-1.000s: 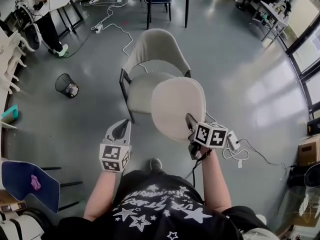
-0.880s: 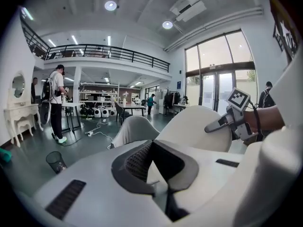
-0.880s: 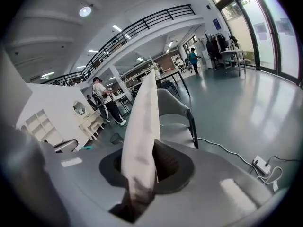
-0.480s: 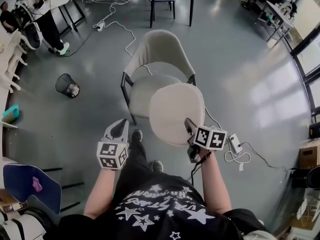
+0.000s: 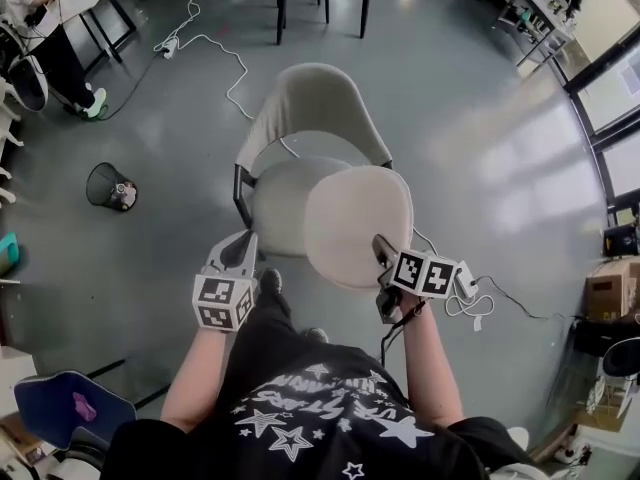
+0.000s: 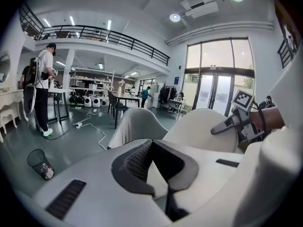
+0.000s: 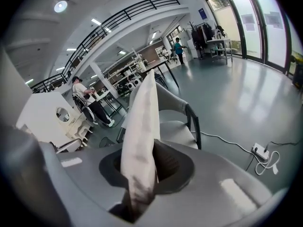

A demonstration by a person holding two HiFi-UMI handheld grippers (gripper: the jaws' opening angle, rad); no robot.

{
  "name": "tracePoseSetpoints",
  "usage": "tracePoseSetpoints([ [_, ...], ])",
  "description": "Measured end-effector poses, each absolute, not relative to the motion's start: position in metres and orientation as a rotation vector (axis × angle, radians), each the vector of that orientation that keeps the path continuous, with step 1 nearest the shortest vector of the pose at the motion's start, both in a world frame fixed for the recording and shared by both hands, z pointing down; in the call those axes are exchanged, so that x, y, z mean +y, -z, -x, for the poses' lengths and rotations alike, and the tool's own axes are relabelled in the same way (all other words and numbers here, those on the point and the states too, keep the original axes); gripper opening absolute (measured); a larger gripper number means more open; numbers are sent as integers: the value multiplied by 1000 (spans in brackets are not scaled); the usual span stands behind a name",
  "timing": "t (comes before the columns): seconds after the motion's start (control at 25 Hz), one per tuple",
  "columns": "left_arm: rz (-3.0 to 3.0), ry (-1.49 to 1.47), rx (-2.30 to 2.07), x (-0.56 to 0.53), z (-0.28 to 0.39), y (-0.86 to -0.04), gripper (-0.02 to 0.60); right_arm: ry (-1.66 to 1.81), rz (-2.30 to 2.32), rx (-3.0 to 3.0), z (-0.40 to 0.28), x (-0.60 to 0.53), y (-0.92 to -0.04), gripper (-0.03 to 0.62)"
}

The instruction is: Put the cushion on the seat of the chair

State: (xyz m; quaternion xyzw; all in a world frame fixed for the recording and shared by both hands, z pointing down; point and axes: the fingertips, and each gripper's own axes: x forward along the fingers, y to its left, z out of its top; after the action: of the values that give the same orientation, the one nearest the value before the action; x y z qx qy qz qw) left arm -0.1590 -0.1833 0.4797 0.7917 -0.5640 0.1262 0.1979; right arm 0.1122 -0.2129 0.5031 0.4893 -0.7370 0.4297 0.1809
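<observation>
- Cushion (image 5: 357,223) & chair (image 5: 315,103) are the two biggest items. The chair is seen w/ a beige shell & dark legs, its back on the far side from the person. The left part of its seat (image 5: 278,193) is left uncovered in the head view.
- Cushion is held in the air over the seat's front right part, tilted. Its long axis is run from the right gripper (image 5: 382,248) away toward the chair back. The broad face is turned up & to the person's left.
- Cushion is shown as an oval, off-white, thin pad w/ a smooth cover, & is seen edge-on in the right gripper view.
- Right gripper: jaws are clamped on the cushion's near edge.
- Left gripper (image 5: 240,250): jaws are closed w/ nothing btwn them. It is held just left of the cushion, near the seat's front edge.
</observation>
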Motion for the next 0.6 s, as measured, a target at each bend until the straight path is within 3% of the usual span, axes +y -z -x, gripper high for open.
tracePoseSetpoints([
  [0.6,-2219,-503,-1335,-278,211,-548,8,-1392,-1402,-1938,-14,-293,-547,61],
])
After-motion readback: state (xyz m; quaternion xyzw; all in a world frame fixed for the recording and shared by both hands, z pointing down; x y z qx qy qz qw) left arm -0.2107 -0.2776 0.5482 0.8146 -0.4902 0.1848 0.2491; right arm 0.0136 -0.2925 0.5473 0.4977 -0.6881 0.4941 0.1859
